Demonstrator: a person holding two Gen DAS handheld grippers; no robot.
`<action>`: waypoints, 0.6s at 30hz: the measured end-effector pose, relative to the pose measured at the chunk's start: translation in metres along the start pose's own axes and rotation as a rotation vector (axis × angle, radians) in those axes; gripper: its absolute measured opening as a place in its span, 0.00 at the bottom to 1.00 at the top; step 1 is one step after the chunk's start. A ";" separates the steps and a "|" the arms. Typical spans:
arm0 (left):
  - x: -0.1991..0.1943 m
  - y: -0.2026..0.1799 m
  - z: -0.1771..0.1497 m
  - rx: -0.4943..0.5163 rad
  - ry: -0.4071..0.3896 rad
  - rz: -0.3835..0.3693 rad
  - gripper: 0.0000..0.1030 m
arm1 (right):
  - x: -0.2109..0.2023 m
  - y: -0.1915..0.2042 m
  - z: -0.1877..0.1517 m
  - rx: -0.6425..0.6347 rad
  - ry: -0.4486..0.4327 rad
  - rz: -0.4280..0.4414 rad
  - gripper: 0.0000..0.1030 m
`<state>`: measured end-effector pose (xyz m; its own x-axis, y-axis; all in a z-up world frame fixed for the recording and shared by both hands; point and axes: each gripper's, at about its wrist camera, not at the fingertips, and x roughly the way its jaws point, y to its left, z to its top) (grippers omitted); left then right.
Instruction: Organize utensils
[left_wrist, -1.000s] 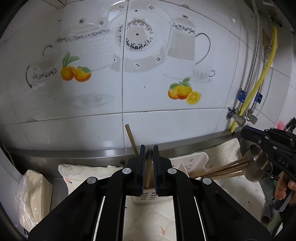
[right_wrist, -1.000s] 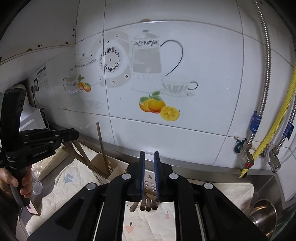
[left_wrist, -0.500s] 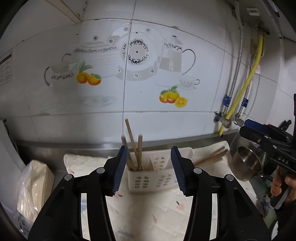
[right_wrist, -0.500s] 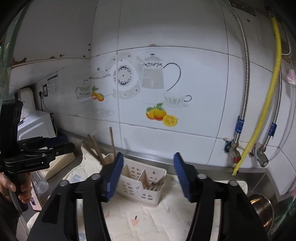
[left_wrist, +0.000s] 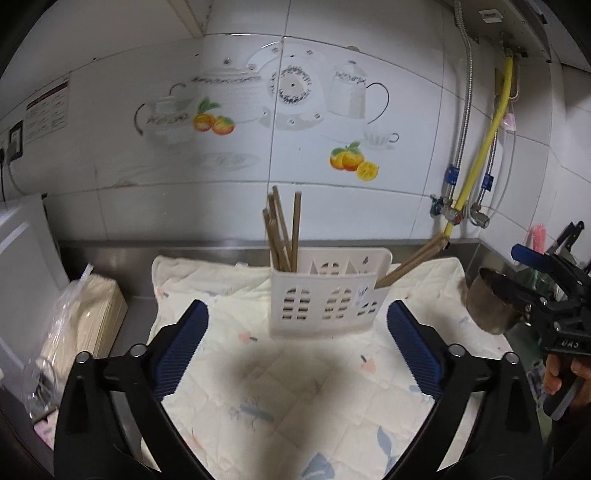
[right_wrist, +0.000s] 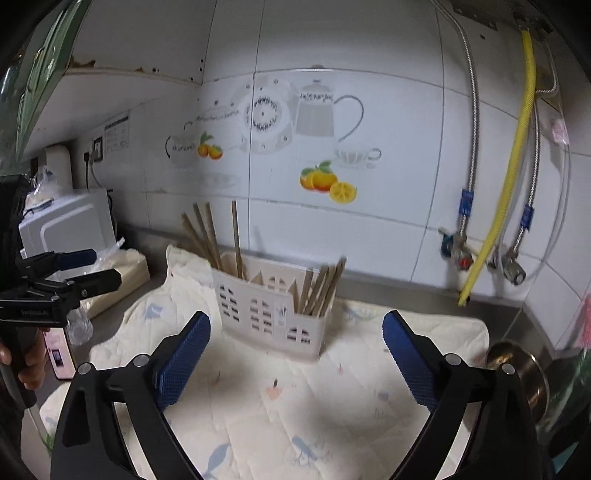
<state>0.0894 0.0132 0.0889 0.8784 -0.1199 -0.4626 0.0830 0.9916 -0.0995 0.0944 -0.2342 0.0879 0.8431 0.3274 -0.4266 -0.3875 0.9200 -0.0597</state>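
Note:
A white plastic utensil caddy (left_wrist: 325, 291) (right_wrist: 269, 310) stands on a pale quilted cloth. Several wooden chopsticks (left_wrist: 284, 229) (right_wrist: 210, 236) stand in its left compartment. Another bundle of chopsticks (left_wrist: 410, 262) (right_wrist: 321, 284) leans out of its right compartment. My left gripper (left_wrist: 297, 343) is open and empty, held back from the caddy above the cloth. My right gripper (right_wrist: 295, 354) is also open and empty, in front of the caddy. Each gripper shows at the edge of the other's view: the right gripper (left_wrist: 546, 291), the left gripper (right_wrist: 70, 273).
A steel cup (left_wrist: 491, 302) (right_wrist: 517, 376) sits at the cloth's right edge. A bagged stack of paper (left_wrist: 81, 325) lies left on the steel counter. Hoses and valves (left_wrist: 458, 206) hang on the tiled wall. A white appliance (right_wrist: 70, 225) stands far left.
Both grippers opened, released their chopsticks into the caddy and pulled back and up from it. The caddy now shows whole in both views.

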 end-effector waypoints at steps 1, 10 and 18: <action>-0.001 0.001 -0.006 -0.001 0.004 0.009 0.95 | -0.001 0.001 -0.006 -0.002 0.010 0.000 0.90; -0.004 0.002 -0.045 0.008 0.055 0.055 0.95 | -0.005 0.008 -0.042 0.011 0.058 -0.013 0.92; -0.007 0.000 -0.070 0.031 0.090 0.060 0.95 | -0.010 0.009 -0.061 0.059 0.084 0.004 0.93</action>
<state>0.0506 0.0109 0.0309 0.8364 -0.0633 -0.5445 0.0474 0.9979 -0.0432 0.0602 -0.2427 0.0367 0.8063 0.3142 -0.5012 -0.3660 0.9306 -0.0055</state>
